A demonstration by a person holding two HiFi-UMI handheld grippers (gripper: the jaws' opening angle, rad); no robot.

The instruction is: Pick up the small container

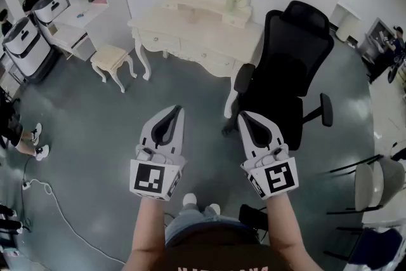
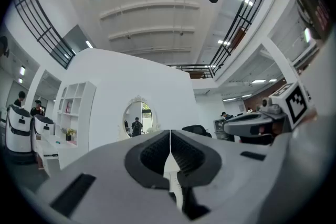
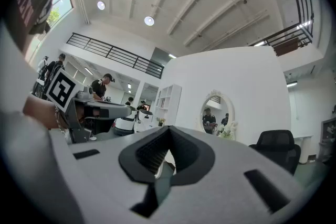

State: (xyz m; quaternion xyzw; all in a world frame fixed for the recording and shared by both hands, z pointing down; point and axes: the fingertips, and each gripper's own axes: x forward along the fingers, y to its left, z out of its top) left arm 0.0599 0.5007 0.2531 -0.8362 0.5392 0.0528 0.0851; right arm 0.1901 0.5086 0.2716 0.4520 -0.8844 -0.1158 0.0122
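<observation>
You are holding the left tool (image 1: 176,112) and the right tool (image 1: 245,117) fully closed and empty, well short of the white worktop (image 1: 190,35). The small container is not showing clearly; it may be sitting among the tiny items (image 1: 236,12) at that worktop's back. It is probably light, so be pinching its sides gently.

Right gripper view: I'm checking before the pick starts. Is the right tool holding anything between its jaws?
No, the right tool has its jaws closed against each other, with nothing between them.

White left gripper (image 1: 177,110) and right gripper (image 1: 243,115) have black-lined fingers (image 1: 166,129).
</observation>
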